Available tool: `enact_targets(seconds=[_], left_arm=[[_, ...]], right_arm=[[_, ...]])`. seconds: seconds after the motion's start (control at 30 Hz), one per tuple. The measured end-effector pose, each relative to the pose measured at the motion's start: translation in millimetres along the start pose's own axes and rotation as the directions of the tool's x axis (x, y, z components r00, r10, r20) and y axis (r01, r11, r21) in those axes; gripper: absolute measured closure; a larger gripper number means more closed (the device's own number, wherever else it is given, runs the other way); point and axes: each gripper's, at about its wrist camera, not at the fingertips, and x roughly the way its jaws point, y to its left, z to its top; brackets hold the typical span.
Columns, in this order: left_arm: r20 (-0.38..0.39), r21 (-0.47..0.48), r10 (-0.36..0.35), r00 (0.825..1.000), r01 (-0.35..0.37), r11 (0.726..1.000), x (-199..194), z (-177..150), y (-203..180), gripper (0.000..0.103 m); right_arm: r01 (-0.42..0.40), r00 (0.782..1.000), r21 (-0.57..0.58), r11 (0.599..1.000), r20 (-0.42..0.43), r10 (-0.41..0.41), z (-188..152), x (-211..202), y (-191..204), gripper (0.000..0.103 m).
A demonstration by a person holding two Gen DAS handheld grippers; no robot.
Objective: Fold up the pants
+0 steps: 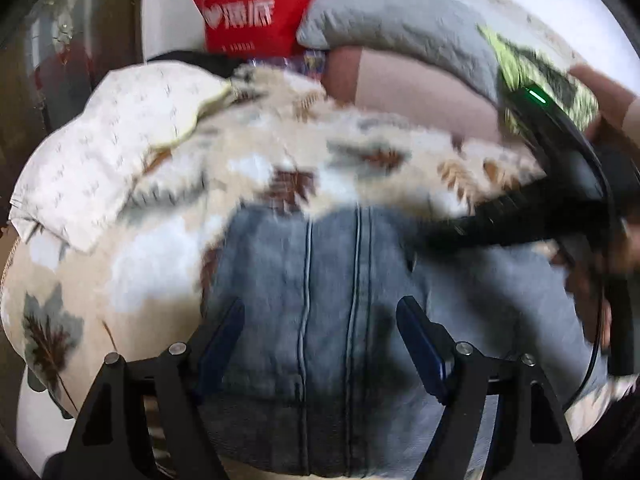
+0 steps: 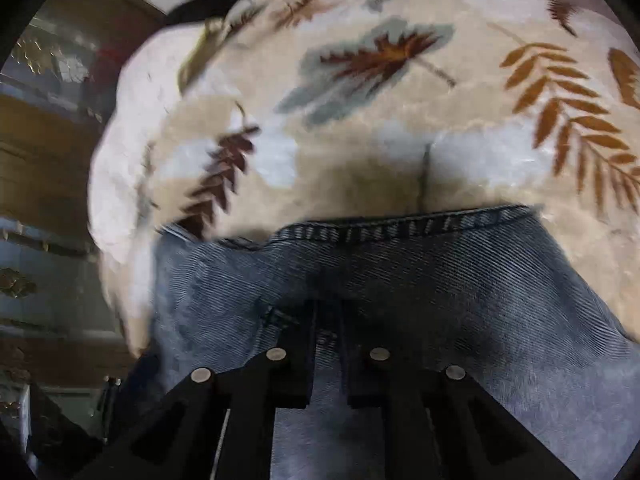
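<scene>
Jeans (image 2: 400,264) on the leaf-print blanket (image 2: 360,120): my right hand-held gripper (image 2: 328,320) pinches denim, my left hand-held gripper (image 1: 320,320) hovers wide; I should lift evenly, keeping the hem (image 2: 400,222) aligned.

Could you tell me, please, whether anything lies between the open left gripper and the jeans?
Nothing visible does. The left gripper hangs open right above the jeans, with only bare denim between its fingers. The right gripper is shut on the jeans further along, off to the side, not in the left one's path.
</scene>
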Motion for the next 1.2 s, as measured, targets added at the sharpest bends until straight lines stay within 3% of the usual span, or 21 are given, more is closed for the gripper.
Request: enact_targets(seconds=[0.1,0.17,0.23,0.33,0.37,0.4,0.43,0.47,0.53,0.7,0.77,0.83,0.87,0.9,0.97,1.07,1.13,1.2], left_arm=[[0.016,-0.002,-0.022,1.000,0.023,1.000,-4,26,-8,0.024],[-0.008,0.020,-0.008,1.000,0.008,1.000,6,36,-19,0.024],[-0.069,0.053,0.018,0.997,-0.014,0.999,27,35,-26,0.024],[-0.246,0.140,0.116,0.962,-0.083,0.987,81,16,-30,0.024],[-0.243,0.137,0.119,0.963,-0.088,0.987,87,13,-28,0.022],[-0.224,0.136,0.126,0.966,-0.097,0.986,85,14,-29,0.022],[-0.234,0.136,0.137,0.962,-0.107,0.985,83,18,-33,0.022],[-0.236,0.136,0.138,0.962,-0.108,0.985,80,20,-34,0.022],[-0.199,0.122,0.137,0.970,-0.114,0.986,63,27,-36,0.022],[-0.110,0.067,0.054,0.992,-0.047,0.997,25,23,-38,0.022],[-0.131,0.081,0.073,0.989,-0.063,0.995,33,10,-40,0.022],[-0.230,0.101,0.113,0.967,-0.091,0.991,61,-2,-37,0.021],[-0.211,0.111,0.132,0.968,-0.111,0.988,66,-8,-35,0.013],[-0.186,0.120,0.139,0.973,-0.118,0.986,63,-9,-36,0.012],[-0.197,0.099,0.131,0.972,-0.113,0.989,56,-3,-36,0.013],[-0.138,0.062,0.090,0.986,-0.082,0.995,34,4,-32,0.013],[-0.113,0.063,0.078,0.991,-0.071,0.995,28,-1,-31,0.013],[-0.178,0.090,0.107,0.978,-0.092,0.992,48,-9,-28,0.012]], right_arm=[[0.004,0.996,0.006,1.000,0.085,-0.004,-27,-44,-5,0.090],[0.004,0.992,0.044,0.999,0.129,-0.010,-63,-72,-21,0.086],[0.019,0.989,0.089,0.996,0.147,-0.032,-97,-91,-37,0.085],[0.013,0.982,0.174,0.985,0.181,-0.045,-148,-112,-72,0.078],[0.008,0.980,0.203,0.979,0.195,-0.049,-161,-115,-83,0.074],[0.015,0.976,0.248,0.969,0.205,-0.067,-174,-115,-100,0.059],[0.034,0.977,0.293,0.956,0.192,-0.094,-183,-114,-119,0.035],[0.052,0.981,0.337,0.940,0.157,-0.111,-188,-106,-136,0.035],[-0.065,0.974,0.371,0.926,0.226,-0.022,-195,-116,-150,0.036],[-0.100,0.941,0.330,0.939,0.337,-0.019,-209,-156,-148,0.036],[-0.104,0.934,0.372,0.923,0.355,-0.038,-225,-159,-161,0.035],[-0.076,0.943,0.436,0.897,0.324,-0.078,-237,-146,-181,0.031],[-0.090,0.950,0.465,0.881,0.305,-0.064,-241,-137,-193,0.031],[-0.140,0.937,0.472,0.870,0.346,-0.037,-246,-139,-197,0.031],[-0.134,0.944,0.468,0.874,0.328,-0.031,-242,-151,-190,0.032],[-0.093,0.915,0.445,0.891,0.392,-0.100,-243,-178,-180,0.032],[-0.081,0.905,0.494,0.866,0.401,-0.144,-252,-189,-187,0.031],[-0.039,0.910,0.564,0.825,0.362,-0.205,-264,-180,-203,0.029]])
